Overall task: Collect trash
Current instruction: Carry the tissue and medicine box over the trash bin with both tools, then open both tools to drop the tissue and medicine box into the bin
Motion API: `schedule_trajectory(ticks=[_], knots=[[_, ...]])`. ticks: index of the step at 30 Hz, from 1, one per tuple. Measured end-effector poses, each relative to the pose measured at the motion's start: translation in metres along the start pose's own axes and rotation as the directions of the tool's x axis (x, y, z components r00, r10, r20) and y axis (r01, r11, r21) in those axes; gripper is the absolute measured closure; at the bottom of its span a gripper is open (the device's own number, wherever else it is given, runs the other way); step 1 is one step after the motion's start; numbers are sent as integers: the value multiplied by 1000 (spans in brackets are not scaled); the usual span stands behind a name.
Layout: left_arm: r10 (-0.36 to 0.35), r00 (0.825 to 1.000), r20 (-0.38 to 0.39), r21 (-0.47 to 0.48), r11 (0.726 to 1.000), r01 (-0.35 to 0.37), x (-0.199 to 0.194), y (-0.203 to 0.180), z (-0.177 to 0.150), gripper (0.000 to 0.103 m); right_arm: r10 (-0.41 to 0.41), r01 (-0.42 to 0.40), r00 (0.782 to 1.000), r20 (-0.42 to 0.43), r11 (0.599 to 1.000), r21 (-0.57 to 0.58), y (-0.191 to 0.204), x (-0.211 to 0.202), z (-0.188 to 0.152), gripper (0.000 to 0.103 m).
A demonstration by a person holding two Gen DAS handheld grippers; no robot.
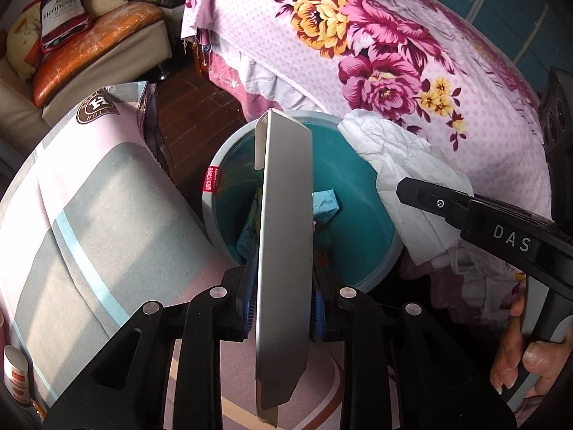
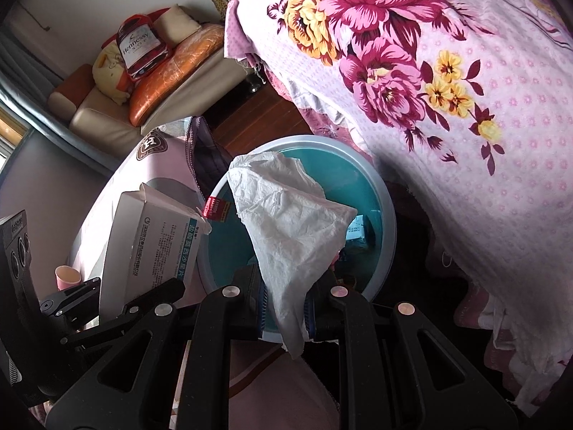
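My left gripper [image 1: 283,308] is shut on a flat white medicine box [image 1: 283,233], seen edge-on and held upright over the teal bin [image 1: 351,193]. The box also shows in the right wrist view [image 2: 154,243], at the left. My right gripper [image 2: 286,308] is shut on a crumpled white tissue [image 2: 293,222], held above the bin [image 2: 322,175]. In the left wrist view the tissue [image 1: 401,165] hangs at the bin's right rim, from the right gripper's fingers [image 1: 429,200]. Small blue boxes [image 1: 326,206] lie inside the bin.
A bed with a pink floral cover [image 1: 376,53] lies right of the bin. A striped pillow [image 1: 89,197] lies left of it. A sofa with cushions [image 1: 89,43] stands at the back left. A pink cup [image 2: 68,276] stands low left. Wooden floor [image 1: 193,114] lies behind the bin.
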State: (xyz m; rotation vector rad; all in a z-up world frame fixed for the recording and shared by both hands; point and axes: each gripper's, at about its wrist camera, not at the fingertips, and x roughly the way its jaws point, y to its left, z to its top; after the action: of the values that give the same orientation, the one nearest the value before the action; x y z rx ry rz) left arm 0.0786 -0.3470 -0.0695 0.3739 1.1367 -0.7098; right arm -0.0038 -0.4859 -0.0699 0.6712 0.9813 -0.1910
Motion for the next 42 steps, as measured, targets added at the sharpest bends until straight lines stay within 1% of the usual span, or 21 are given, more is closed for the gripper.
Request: schedule_trajectory(ticks=[1,2,3,8,13,17,18,19,20,21,23,24,26,28,30,37,42], knots=[[8,1000,8,-1,1000,-8,-1,1,1,55,-4,4,1000,-3,1000,-1,1,2,1,86],[17,1000,21,-2,1000,-17,-2,2,1,37,-6,6,1000,-5,1000,-1,1,3,2,86],[23,999,35,-5,1000,-22,-4,2,1,26,-9,9,1000,-7,1000,-1,1,4,3,86],[28,998,48,-28,999,-27,-9,11,-2,13,-17,17,1000,-16,1000,-1,3,9,4,86],[-2,1000,30,-95,995,4,-10,34,-14,12,-33,33,999,-33,999,-6,6,15,1,86],[-21,1000,12,-159,987,22,-10,53,-26,11,-53,52,997,-48,998,-20,13,19,-2,86],[-28,1000,10,-172,985,29,-11,58,-29,11,-55,53,997,-55,998,-26,16,21,-2,84],[-32,999,9,-183,983,33,-12,61,-31,11,-60,58,996,-64,998,-37,20,22,-3,80],[-34,999,10,-190,981,35,-13,64,-34,11,-64,61,995,-71,997,-48,24,23,-4,62],[-33,999,14,-195,980,35,-16,67,-36,11,-70,66,995,-68,996,-57,27,23,-5,48],[-28,999,21,-202,979,32,-21,71,-41,11,-92,87,994,-56,993,-85,37,21,-8,46],[-25,999,24,-205,978,30,-23,73,-43,11,-99,94,994,-55,991,-94,40,20,-9,44],[-19,999,30,-211,977,25,-28,78,-48,10,-102,96,993,-57,991,-95,44,19,-10,39],[-16,999,36,-220,975,23,-33,82,-54,9,-109,104,993,-54,990,-96,49,16,-11,38],[-16,999,42,-230,973,25,-37,87,-60,8,-111,106,992,-56,990,-94,53,13,-14,31],[-13,999,52,-274,961,27,-52,106,-87,8,-110,100,991,-77,987,-123,80,9,-28,28],[3,998,64,-321,947,18,-68,127,-113,8,-100,83,990,-97,983,-166,106,8,-43,27]])
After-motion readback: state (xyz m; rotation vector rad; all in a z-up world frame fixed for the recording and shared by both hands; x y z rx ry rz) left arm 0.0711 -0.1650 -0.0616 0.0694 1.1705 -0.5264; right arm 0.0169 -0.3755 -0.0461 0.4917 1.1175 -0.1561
